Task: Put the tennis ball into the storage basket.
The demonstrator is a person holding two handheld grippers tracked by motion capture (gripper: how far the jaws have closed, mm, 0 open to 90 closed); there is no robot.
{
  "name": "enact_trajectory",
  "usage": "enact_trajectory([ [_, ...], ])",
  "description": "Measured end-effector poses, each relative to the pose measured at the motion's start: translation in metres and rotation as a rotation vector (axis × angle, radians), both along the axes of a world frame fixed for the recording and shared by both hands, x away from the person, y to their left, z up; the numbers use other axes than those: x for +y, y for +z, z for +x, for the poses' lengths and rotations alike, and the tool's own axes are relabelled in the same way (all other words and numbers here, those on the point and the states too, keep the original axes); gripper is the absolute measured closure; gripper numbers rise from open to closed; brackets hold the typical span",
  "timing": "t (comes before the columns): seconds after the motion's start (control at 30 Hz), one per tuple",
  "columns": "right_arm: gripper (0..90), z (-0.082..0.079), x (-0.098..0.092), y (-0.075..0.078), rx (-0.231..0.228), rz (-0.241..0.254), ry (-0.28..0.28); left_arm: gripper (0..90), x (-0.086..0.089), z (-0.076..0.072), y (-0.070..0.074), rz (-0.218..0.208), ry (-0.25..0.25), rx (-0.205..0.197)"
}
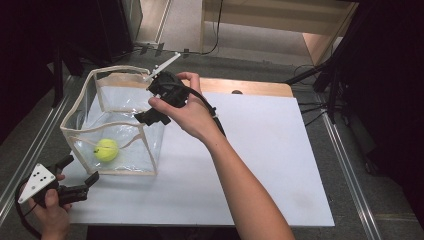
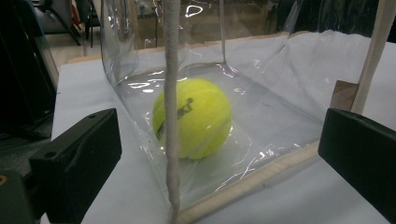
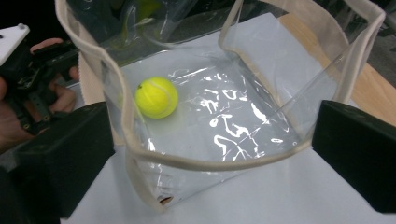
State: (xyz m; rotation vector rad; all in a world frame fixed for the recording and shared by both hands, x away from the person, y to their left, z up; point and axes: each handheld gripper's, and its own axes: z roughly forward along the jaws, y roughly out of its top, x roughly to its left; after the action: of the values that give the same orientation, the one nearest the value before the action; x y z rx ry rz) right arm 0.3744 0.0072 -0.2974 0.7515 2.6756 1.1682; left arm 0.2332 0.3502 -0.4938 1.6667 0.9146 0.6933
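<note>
1. Inside the clear bag [image 1: 114, 120], a tennis ball [image 1: 106, 149] rests on the bottom near the front wall.
2. Above the bag's rim, the right gripper [image 1: 152, 102] has its jaws spread wide, holding nothing.
3. Just beside the bag's near corner, the left gripper [image 1: 80, 170] is released too, jaws apart, on the white board [image 1: 260, 165].

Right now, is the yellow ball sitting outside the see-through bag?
No, the tennis ball lies on the bottom inside the clear bag.
</note>
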Motion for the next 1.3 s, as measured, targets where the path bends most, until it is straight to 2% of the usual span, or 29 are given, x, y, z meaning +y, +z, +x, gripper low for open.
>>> enact_trajectory([
  [0.53,0.0,-0.014,-0.027,-0.013,-0.025,0.001,-0.035,0.0,0.000,0.000,0.000,0.002,-0.002,-0.002],
  [0.83,0.0,-0.020,-0.035,-0.024,-0.030,-0.002,-0.049,0.0,-0.001,0.000,0.000,0.006,-0.003,-0.001],
  [1.07,0.0,-0.027,-0.039,-0.036,-0.034,-0.022,-0.050,0.0,-0.001,0.000,0.000,0.006,-0.004,-0.001],
  [1.3,0.0,-0.031,-0.043,-0.051,-0.037,-0.015,-0.053,0.0,-0.001,0.000,0.000,0.007,-0.005,-0.001],
])
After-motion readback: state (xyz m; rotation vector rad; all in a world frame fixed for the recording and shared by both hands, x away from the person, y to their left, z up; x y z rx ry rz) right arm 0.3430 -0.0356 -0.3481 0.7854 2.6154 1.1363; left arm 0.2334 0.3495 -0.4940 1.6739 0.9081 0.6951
